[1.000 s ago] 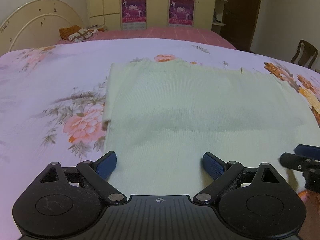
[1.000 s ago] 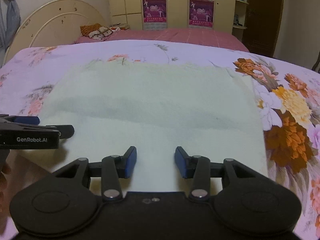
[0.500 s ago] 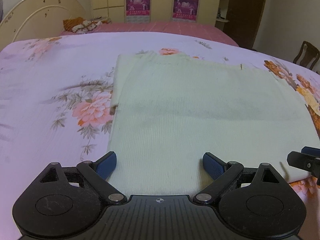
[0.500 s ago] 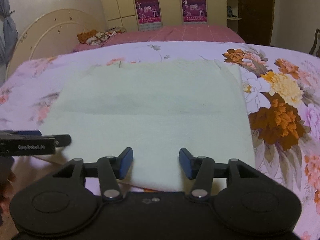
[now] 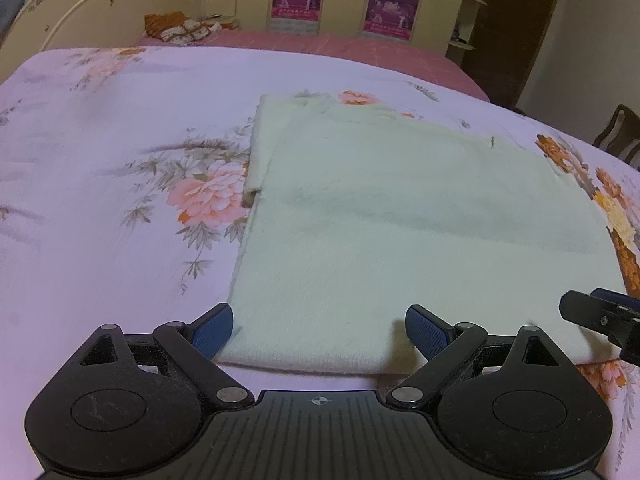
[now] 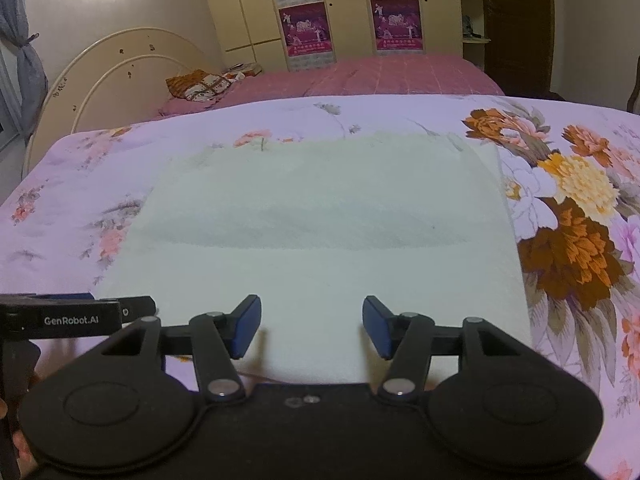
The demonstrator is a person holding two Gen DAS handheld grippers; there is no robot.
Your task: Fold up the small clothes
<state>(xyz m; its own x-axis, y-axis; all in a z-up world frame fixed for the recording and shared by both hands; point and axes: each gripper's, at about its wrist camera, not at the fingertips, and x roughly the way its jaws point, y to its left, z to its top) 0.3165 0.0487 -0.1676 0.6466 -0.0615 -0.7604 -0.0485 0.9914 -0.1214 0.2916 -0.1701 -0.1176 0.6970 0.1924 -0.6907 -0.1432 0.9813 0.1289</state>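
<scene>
The left hand-held gripper point(image 5: 319, 328) points downward at a slant over the near edge of a pale green folded garment point(image 5: 420, 216), its blue-padded fingers point(image 5: 212, 326) spread wide apart with nothing pinched; the left pad sits just at the garment's near left corner, the right pad over the cloth's near hem. In its own view the right hand-held gripper point(image 6: 312, 326) tilts down at a similar slant, its jaws parted about half as far. They have just been opening, and the pads hover above the garment's near edge without pressing it. The two tools sit side by side: the tip of the right one shows at 3 o'clock in the left wrist view, and the side of the left one, lettered "GenRobot.AI", shows at 9 o'clock in the right wrist view.

The garment lies flat on a bed covered by a lilac floral bedspread point(image 5: 100, 200), stretching from 6 o'clock toward 12 o'clock, with a folded strip point(image 5: 260, 148) peeking out along its far left side. A shallow crease runs across its middle. Big orange and brown printed blooms point(image 6: 572, 248) sit at 3 o'clock of the cloth. Beyond, at 12 o'clock, stand a second bed with a pink cover point(image 6: 380, 76), a cream arched headboard point(image 6: 120, 76) and yellow wardrobes with magenta posters point(image 6: 306, 28).
</scene>
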